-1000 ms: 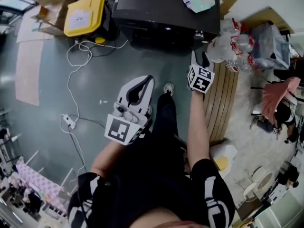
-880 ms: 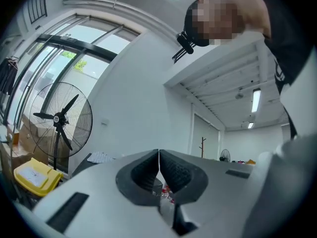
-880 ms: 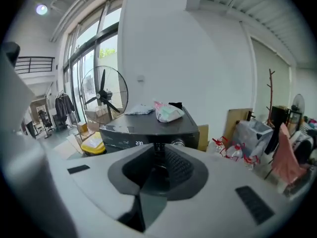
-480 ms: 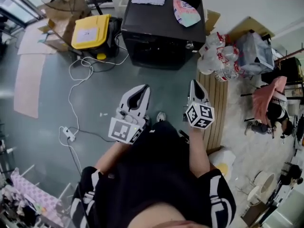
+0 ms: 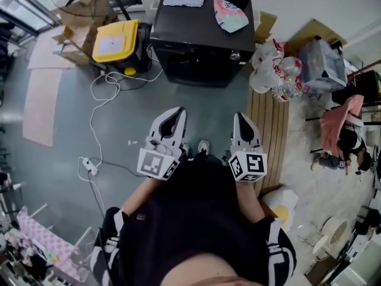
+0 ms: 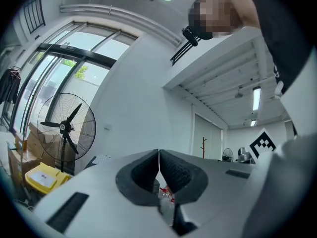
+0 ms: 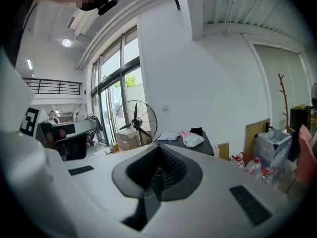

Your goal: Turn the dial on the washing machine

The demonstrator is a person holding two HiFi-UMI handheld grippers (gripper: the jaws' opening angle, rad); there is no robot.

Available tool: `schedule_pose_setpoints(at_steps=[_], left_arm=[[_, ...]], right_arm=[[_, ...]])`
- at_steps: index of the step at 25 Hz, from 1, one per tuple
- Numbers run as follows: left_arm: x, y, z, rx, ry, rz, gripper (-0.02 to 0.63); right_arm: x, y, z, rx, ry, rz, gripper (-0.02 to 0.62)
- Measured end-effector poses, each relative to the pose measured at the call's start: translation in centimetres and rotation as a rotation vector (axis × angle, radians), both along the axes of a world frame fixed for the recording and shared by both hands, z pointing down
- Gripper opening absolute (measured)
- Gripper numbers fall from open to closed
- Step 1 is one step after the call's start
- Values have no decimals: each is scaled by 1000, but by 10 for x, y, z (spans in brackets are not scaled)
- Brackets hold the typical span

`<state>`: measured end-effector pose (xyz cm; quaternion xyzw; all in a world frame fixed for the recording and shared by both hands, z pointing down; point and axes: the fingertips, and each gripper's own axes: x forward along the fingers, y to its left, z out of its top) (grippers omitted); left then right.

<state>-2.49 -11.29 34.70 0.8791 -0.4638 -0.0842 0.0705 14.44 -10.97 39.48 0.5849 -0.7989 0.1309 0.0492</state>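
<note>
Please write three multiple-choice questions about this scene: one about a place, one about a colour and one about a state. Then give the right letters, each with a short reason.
1. Where does the pink-and-green bag lie?
A) on the floor
B) on top of the washing machine
C) on a chair

2. In the head view, what colour is the lid of the box to the left of the washing machine?
A) blue
B) red
C) yellow

3. How do the jaws of the right gripper stand?
A) wide apart
B) together, with nothing between them
C) closed on the dial

Answers:
1 B: the bag rests on the machine's dark top.
2 C: the lid is bright yellow.
3 B: the right gripper view shows the jaws meeting, well away from the machine.
</note>
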Motion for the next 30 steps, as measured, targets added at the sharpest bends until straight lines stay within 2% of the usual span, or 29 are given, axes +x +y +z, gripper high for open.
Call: schedule_pose_setpoints(at_steps=[8,30], left_arm=[[10,-9,-4,17,-21,10,23],[-2,-19,-5,17,-37,15,23]], right_arm=[[5,-12,-4,16,11,-1,26],[-5,-23,0,6,5,6,25]])
